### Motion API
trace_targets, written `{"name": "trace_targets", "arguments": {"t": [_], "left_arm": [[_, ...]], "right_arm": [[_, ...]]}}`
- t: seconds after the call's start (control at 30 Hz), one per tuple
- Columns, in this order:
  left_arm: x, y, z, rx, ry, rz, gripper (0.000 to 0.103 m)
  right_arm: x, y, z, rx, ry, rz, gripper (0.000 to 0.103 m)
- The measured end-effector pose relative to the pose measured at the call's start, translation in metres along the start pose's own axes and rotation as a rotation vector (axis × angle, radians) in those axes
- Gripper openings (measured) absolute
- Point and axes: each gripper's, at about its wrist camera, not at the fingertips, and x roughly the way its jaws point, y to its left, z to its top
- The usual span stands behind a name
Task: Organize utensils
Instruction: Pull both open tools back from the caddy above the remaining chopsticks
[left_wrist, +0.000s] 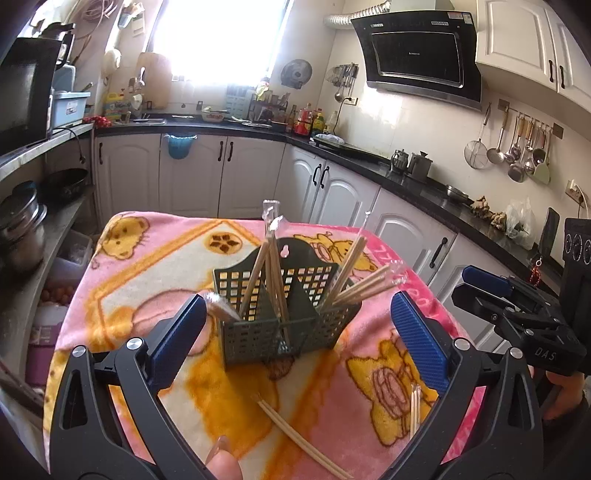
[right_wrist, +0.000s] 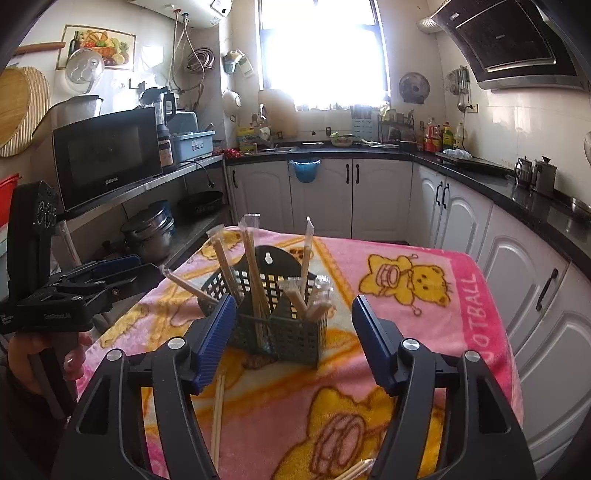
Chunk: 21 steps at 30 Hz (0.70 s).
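A dark green slotted utensil basket (left_wrist: 284, 325) stands on the pink cartoon blanket (left_wrist: 155, 273) and holds several wrapped pairs of wooden chopsticks (left_wrist: 275, 280). It also shows in the right wrist view (right_wrist: 280, 325). My left gripper (left_wrist: 299, 336) is open and empty, its blue pads either side of the basket, nearer the camera. My right gripper (right_wrist: 293, 341) is open and empty, just in front of the basket. A loose chopstick pair (left_wrist: 303, 439) lies on the blanket near me, and another (left_wrist: 415, 410) lies by the left gripper's right finger. One pair (right_wrist: 218, 417) shows below the right gripper's left finger.
The table stands in a kitchen with white cabinets (left_wrist: 192, 173) and a black counter (left_wrist: 424, 184) behind and to the right. Shelves with pots (left_wrist: 22, 229) and a microwave (right_wrist: 107, 158) stand to the left. The other gripper shows at the right edge (left_wrist: 517, 306).
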Motion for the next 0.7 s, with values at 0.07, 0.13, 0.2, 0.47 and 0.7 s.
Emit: {"name": "trace_targets", "arguments": {"t": [0.07,0.13,0.2,0.47,0.7], "left_arm": [[-0.001,0.000,-0.005,-0.002,0.004,0.000,0.092],[-0.003,0.000,-0.011,-0.002,0.009,0.001,0.092],[-0.004,0.000,-0.016,-0.004,0.015,0.001,0.092],[0.000,-0.001,-0.036,-0.006,0.055,-0.001,0.092],[0.005,0.001,-0.054,-0.014,0.096,-0.002,0.092]], "right_arm": [[0.000,0.001,-0.003,0.002,0.005,0.000,0.064],[-0.001,0.002,-0.007,-0.002,0.011,-0.004,0.064],[-0.002,0.003,-0.011,-0.003,0.015,-0.008,0.064],[-0.003,0.007,-0.031,-0.002,0.042,-0.009,0.064],[0.000,0.007,-0.047,0.000,0.071,-0.011,0.065]]}}
